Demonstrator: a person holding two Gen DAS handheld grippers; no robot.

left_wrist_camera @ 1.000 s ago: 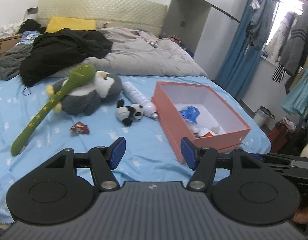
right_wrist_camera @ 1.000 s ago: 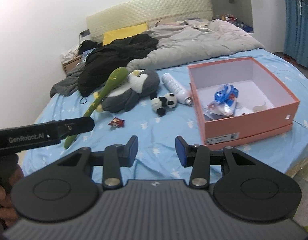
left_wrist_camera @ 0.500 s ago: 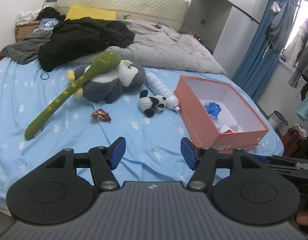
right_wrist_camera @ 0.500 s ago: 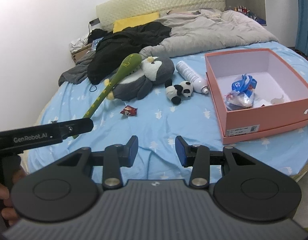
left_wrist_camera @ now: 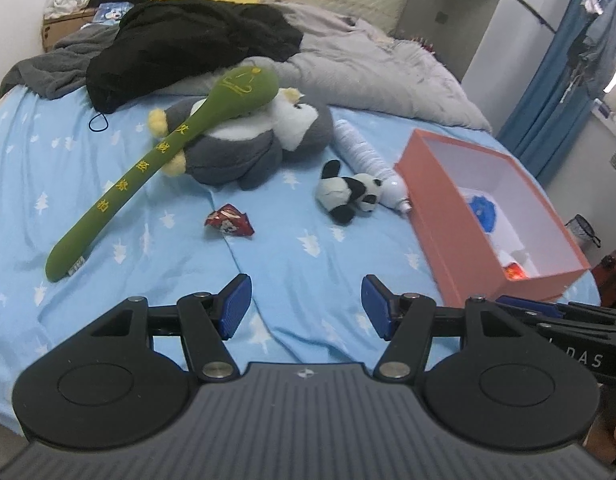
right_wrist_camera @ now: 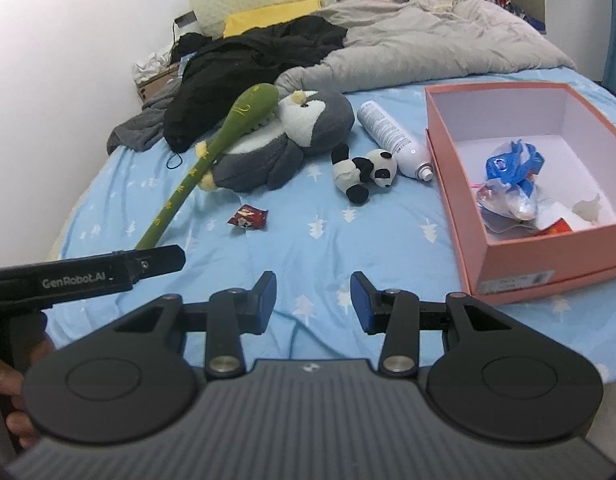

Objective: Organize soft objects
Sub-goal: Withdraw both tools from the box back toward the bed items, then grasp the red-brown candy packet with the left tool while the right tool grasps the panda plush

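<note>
While both tools hang above the near edge of the bed (left_wrist_camera: 47, 168), I see my left tool (left_wrist_camera: 305, 300) spread wide and empty, my right tool (right_wrist_camera: 312, 300) parted more narrowly, also empty. Beyond them lie a red wrapper (left_wrist_camera: 229, 220) and a small panda plush (left_wrist_camera: 348, 197), touching a white bottle (left_wrist_camera: 368, 160). Farther left, a green plush stick (left_wrist_camera: 155, 160) rests across the grey penguin plush (left_wrist_camera: 247, 148). At right sits the pink box (right_wrist_camera: 460, 184).
</note>
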